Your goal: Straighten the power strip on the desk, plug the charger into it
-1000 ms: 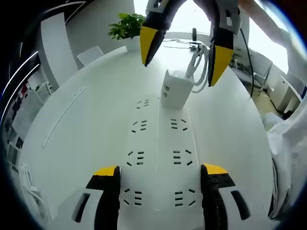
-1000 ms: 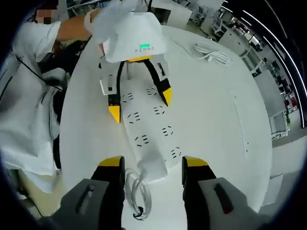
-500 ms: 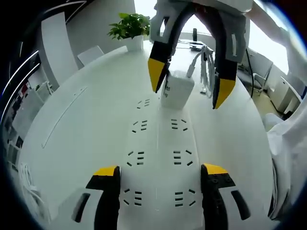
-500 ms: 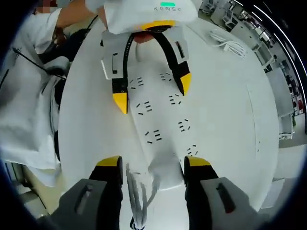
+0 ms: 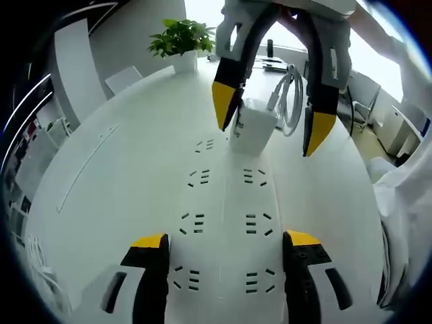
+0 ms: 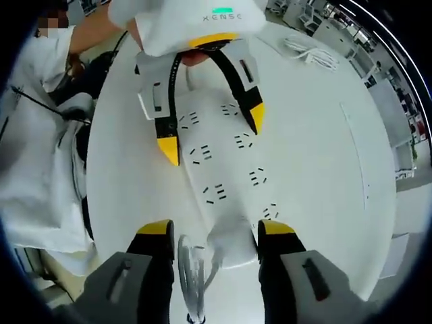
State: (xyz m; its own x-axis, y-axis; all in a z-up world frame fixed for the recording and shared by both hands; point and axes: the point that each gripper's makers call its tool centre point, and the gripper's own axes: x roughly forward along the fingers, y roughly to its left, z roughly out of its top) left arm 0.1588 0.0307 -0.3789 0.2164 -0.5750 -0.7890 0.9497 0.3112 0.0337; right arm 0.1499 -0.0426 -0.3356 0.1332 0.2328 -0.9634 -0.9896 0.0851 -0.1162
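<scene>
**A:** So where's everything sitting right now?

**B:** The strip lies flat on the white desk, long axis running straight away from your left gripper. That gripper's jaws are spread wide, one on each side of the strip's near end, and I can't tell if they touch it or hang just above. Nothing is gripped there.

**A:** And the charger?

**B:** The charger stands upright at the far end of the strip, white block, looks seated on the last socket row. Its coiled cable loops up behind it. In the right gripper view the same charger sits low between your right gripper's yellow tips, cable trailing down toward the camera.

**A:** Is my right one grabbing it?

**B:** No, it's released. From the left gripper view you can see the right gripper coming down from the top, jaws apart, one tip just beside the charger's left edge, the other well off to its right. Gaps on both sides.

**A:** Anything else around?

**B:** A plant at the far end of the desk, and another coiled white cable lying further along the desk in the right gripper view.
</scene>
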